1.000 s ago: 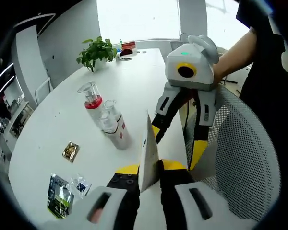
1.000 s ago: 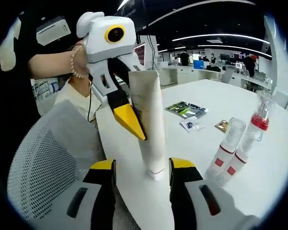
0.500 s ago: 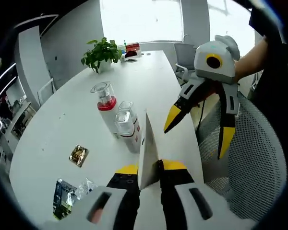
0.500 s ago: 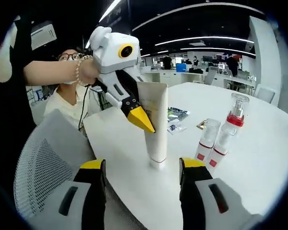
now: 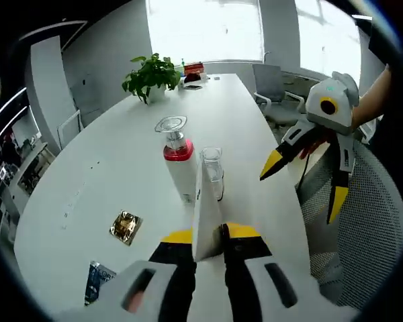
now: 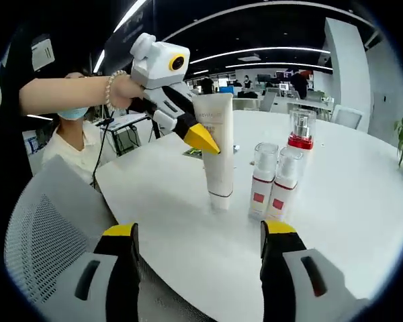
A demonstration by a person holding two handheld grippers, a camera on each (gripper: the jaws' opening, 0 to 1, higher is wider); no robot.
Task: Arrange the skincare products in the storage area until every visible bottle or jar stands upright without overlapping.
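Left gripper (image 6: 200, 137) clamped on the white tube (image 6: 218, 151), long axis upright, cap touching the table (image 6: 363, 201) just beside three bottles (image 6: 277, 178); right gripper (image 6: 198, 238) wide open, empty, nearby

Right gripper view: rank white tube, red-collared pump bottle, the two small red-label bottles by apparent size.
1. White tube, nearest to the camera, which inflates it.
2. Red-collared pump bottle, partly hidden behind the others, so unsure.
3. Two small red-label bottles, alike.

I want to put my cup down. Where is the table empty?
The white table is bare from the bottles across to the potted plant, and, in the right gripper view, beyond the bottles toward its far edge. It is crowded where the tube, held by the left gripper, stands beside three bottles.
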